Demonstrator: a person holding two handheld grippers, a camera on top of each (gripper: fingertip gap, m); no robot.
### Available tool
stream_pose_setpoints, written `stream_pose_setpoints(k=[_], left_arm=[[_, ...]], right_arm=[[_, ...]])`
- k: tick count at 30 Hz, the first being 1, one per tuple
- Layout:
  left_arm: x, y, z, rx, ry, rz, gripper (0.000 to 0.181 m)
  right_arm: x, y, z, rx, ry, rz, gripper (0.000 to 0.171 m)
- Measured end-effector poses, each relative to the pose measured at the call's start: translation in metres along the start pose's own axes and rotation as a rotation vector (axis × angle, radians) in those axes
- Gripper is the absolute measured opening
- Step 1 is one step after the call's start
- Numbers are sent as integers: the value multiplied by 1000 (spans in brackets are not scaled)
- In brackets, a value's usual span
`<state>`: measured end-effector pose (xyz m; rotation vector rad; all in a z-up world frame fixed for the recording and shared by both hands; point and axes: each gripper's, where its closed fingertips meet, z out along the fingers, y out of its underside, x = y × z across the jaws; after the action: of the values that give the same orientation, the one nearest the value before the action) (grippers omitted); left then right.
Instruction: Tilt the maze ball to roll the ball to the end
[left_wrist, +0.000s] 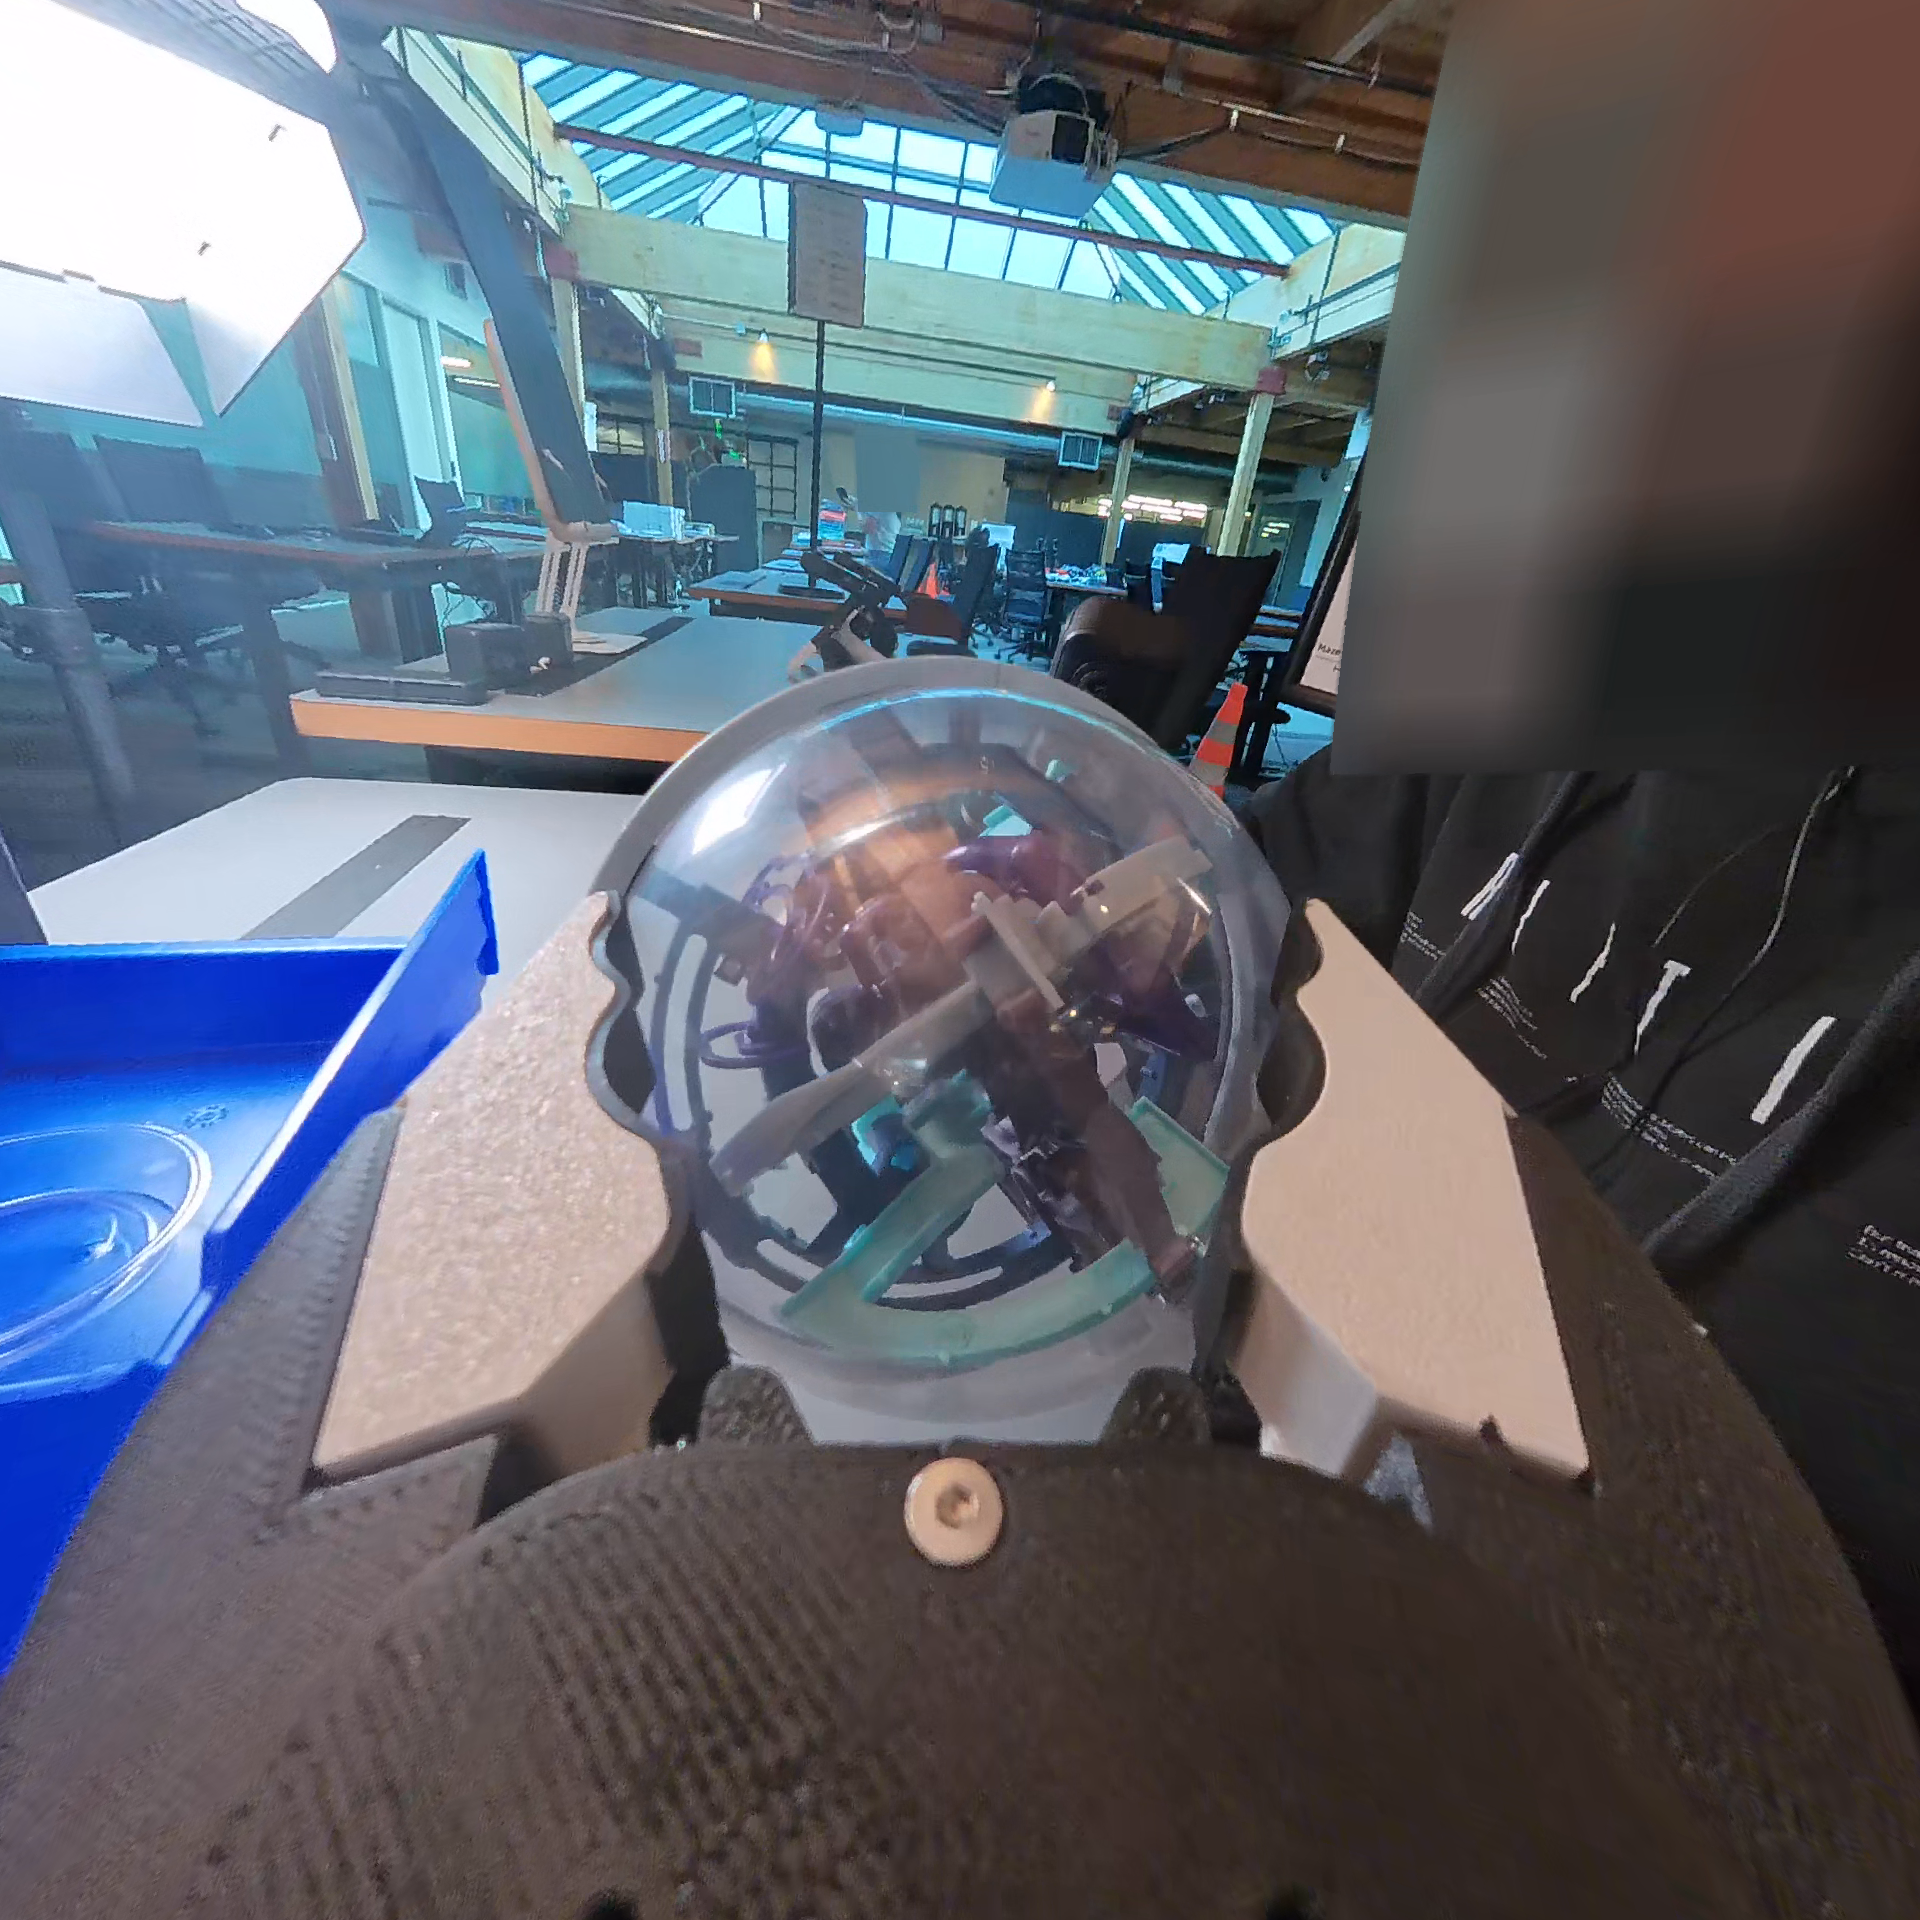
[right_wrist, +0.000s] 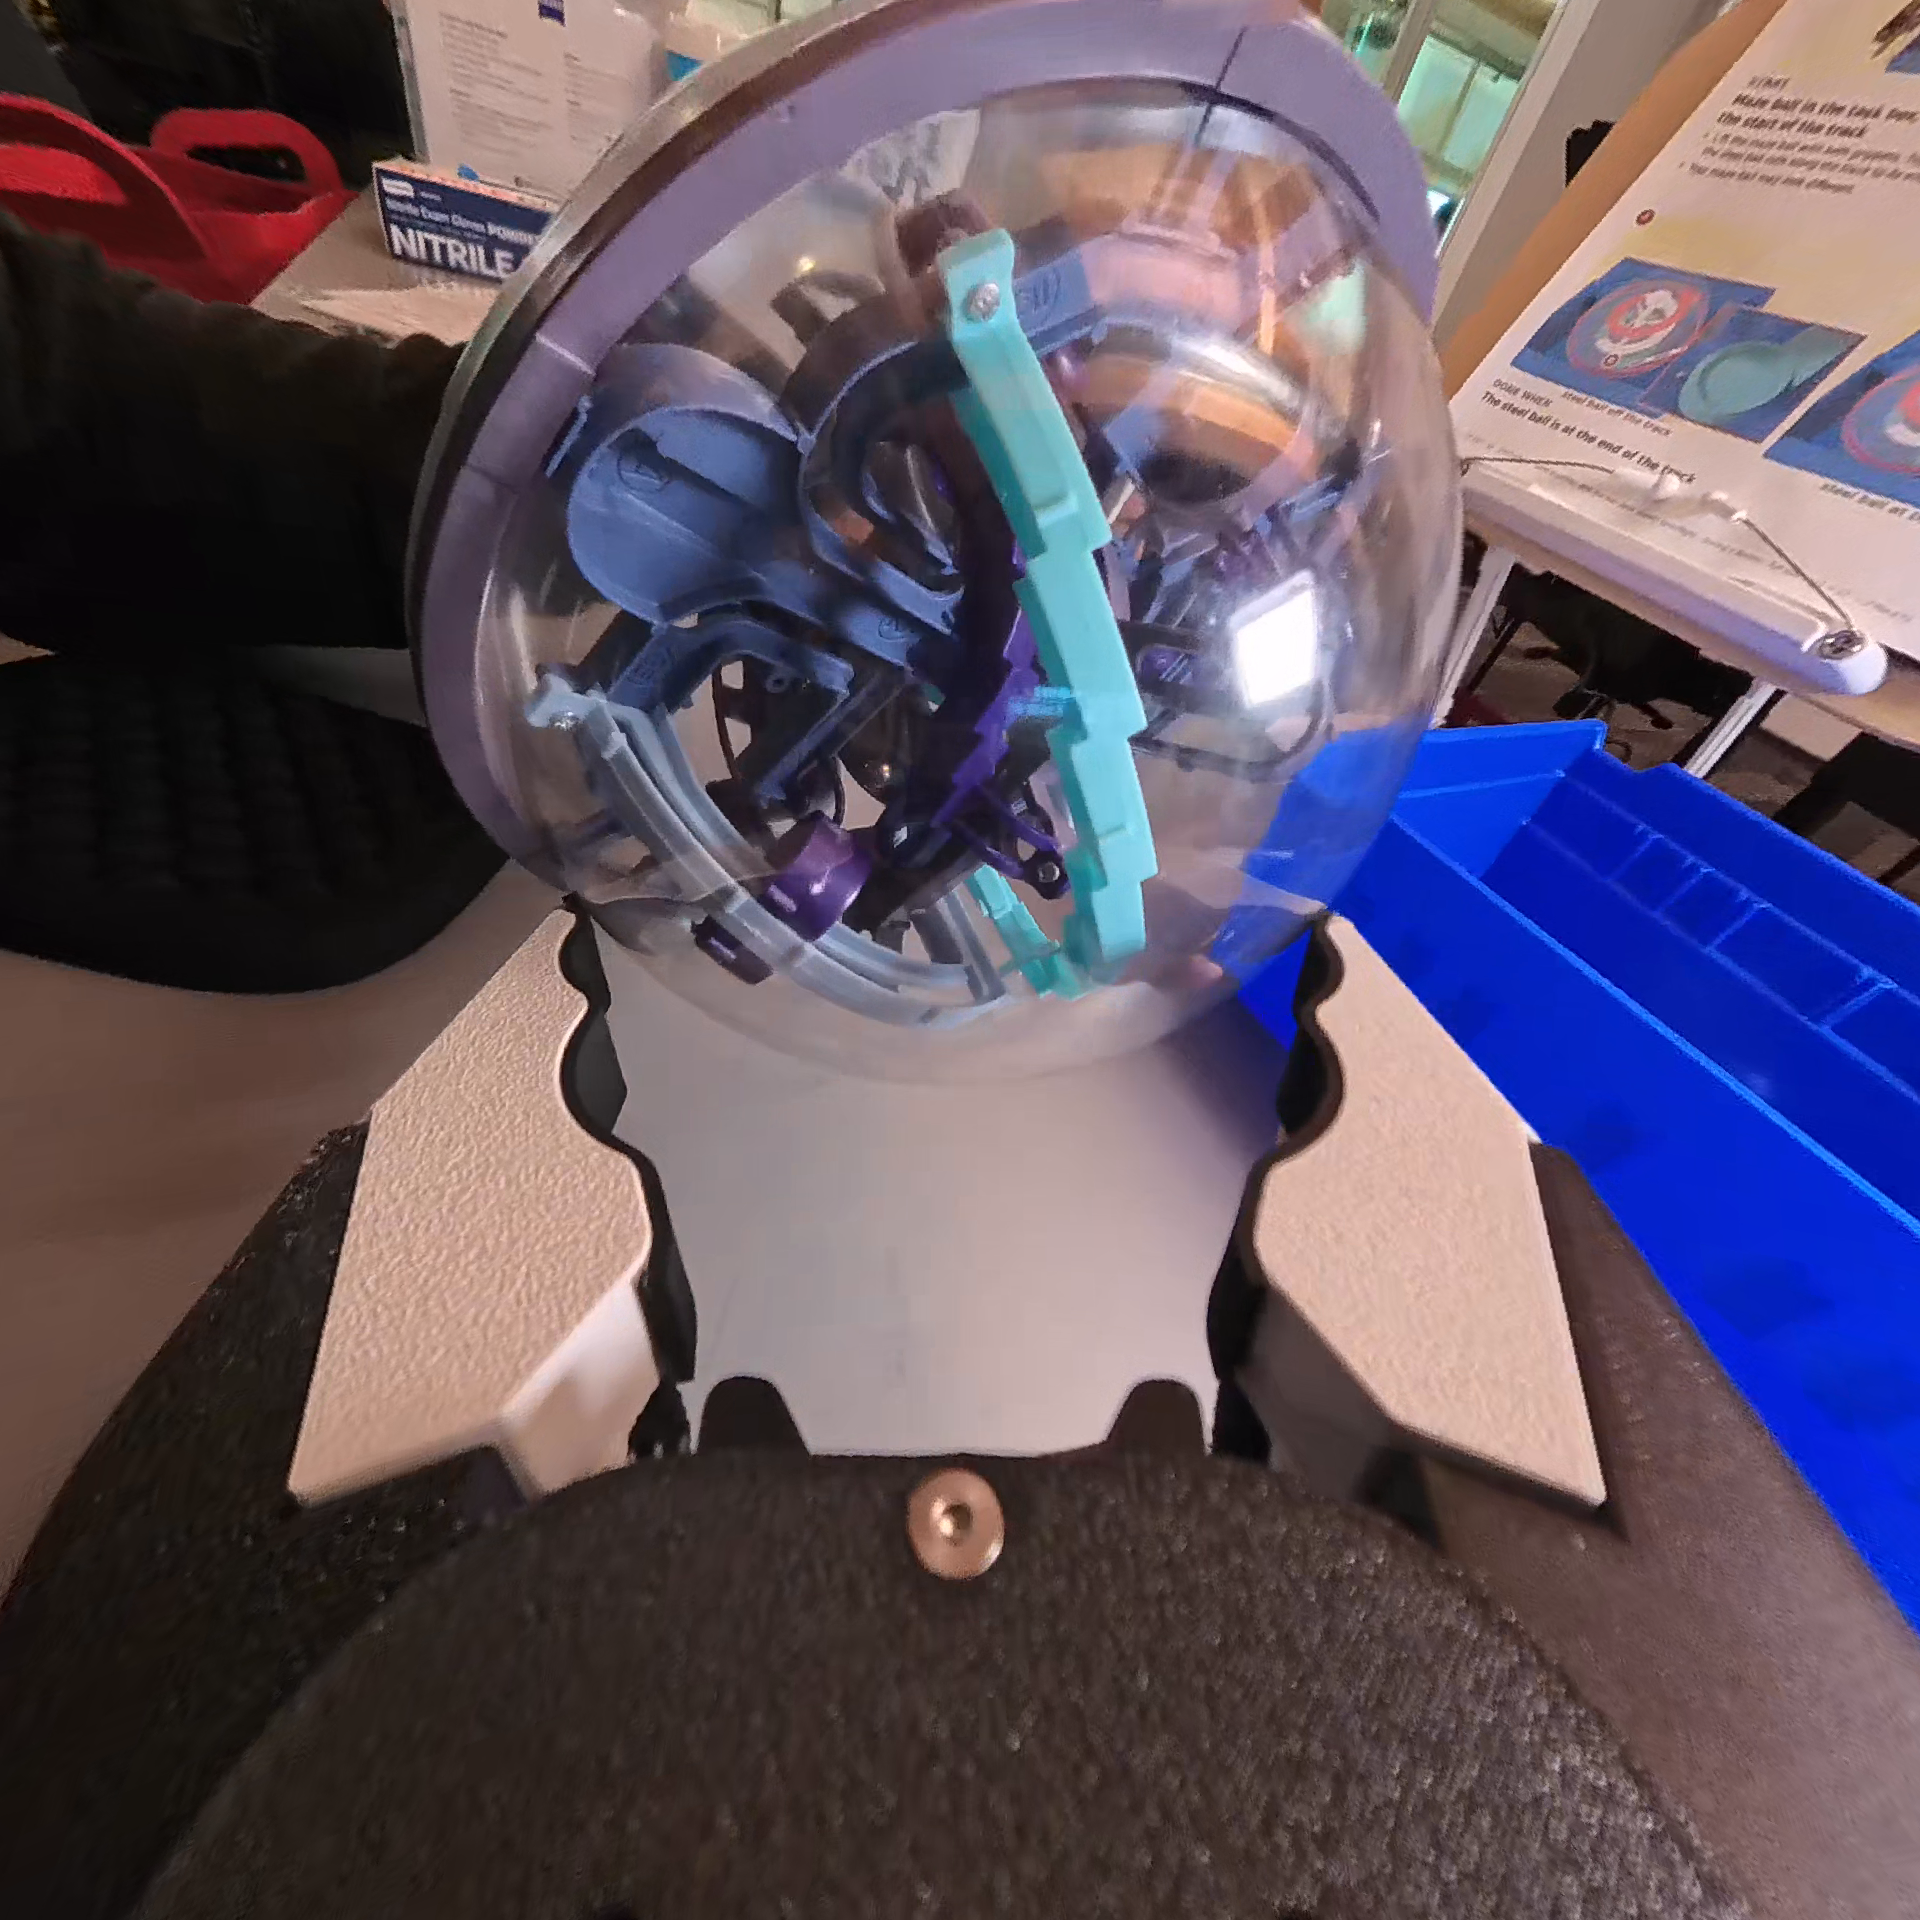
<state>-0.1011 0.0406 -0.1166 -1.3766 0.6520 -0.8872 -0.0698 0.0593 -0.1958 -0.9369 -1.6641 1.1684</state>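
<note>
The maze ball (left_wrist: 935, 1018) is a clear sphere with a grey rim and teal, purple and grey tracks inside. My left gripper (left_wrist: 951, 914) is shut on it, with the sphere deep between the two fingers. In the right wrist view the maze ball (right_wrist: 935, 571) stands at my right gripper (right_wrist: 951, 935), whose fingertips press on the sphere's lower sides. The ball is held above the table. The left gripper's black body (right_wrist: 208, 810) shows to the ball's left. I cannot pick out the small steel ball inside.
A blue bin (left_wrist: 208, 1039) with a clear dish (left_wrist: 83, 1226) in it sits left of the left gripper; it also shows in the right wrist view (right_wrist: 1662, 935). An instruction board (right_wrist: 1714, 312), a glove box (right_wrist: 457, 229) and a red bag (right_wrist: 156, 177) stand behind. A person's black hoodie (left_wrist: 1662, 1039) is close on the right.
</note>
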Motion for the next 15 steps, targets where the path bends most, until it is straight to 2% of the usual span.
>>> stream_pose_setpoints(k=[10, 13, 15], left_arm=[[3, -14, 3, -99, 10, 102, 117], [15, -35, 4, -60, 40, 149, 117], [40, -63, 8, -26, 78, 236, 117]], right_arm=[[6, -5, 8, 50, 62, -48, 128], [6, -29, 1, 87, 87, -110, 128], [0, -63, -12, 142, 112, -203, 129]])
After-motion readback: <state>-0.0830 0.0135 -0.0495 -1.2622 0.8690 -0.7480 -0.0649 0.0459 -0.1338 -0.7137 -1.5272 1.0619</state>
